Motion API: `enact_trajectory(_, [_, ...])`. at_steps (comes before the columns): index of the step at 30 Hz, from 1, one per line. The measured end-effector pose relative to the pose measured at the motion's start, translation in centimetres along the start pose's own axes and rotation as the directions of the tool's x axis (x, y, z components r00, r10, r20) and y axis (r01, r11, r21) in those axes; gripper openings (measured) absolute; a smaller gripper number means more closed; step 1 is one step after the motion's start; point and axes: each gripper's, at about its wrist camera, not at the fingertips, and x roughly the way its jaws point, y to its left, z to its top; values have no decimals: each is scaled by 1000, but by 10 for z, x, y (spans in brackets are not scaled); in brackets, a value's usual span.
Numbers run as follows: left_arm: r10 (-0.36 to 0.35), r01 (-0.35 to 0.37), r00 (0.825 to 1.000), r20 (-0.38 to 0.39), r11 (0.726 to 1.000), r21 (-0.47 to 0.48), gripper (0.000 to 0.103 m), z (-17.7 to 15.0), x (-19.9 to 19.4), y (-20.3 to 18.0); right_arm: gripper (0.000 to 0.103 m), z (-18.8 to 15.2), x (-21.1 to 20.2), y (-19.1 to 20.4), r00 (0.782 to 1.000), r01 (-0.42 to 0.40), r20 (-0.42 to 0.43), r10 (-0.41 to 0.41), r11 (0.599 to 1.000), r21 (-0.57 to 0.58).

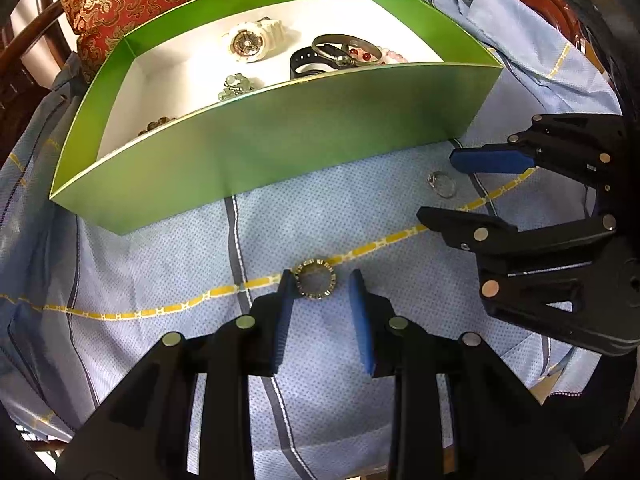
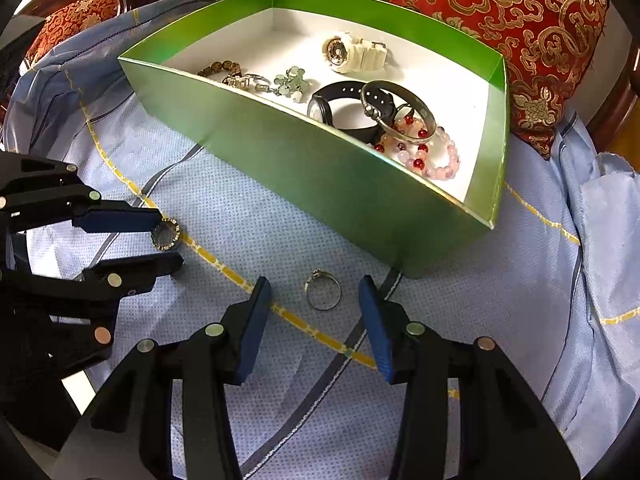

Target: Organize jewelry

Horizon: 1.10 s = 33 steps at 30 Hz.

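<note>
We hold both sets of jaws wide: the left gripper (image 1: 322, 286) brackets the studded band ring (image 1: 315, 284), the right gripper (image 2: 316, 294) the thin ring (image 2: 323, 290), both light, stiff, slippery, best pinched across their outer rims.

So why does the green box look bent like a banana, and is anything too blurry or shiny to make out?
Left wrist view: the wide lens bows the green box and darkens the corners; the wide ring between the left gripper fingers stays sharp. Right wrist view: the same curving, a soft sheen on the box's front wall, the thin ring before the right gripper clear, no strong glare.
</note>
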Motion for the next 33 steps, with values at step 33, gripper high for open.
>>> enact_trajectory(33, [62,-60,998,7,988,-140,21,-7,-2,24,43,3,2,16,1000,1,25,0,998,-56])
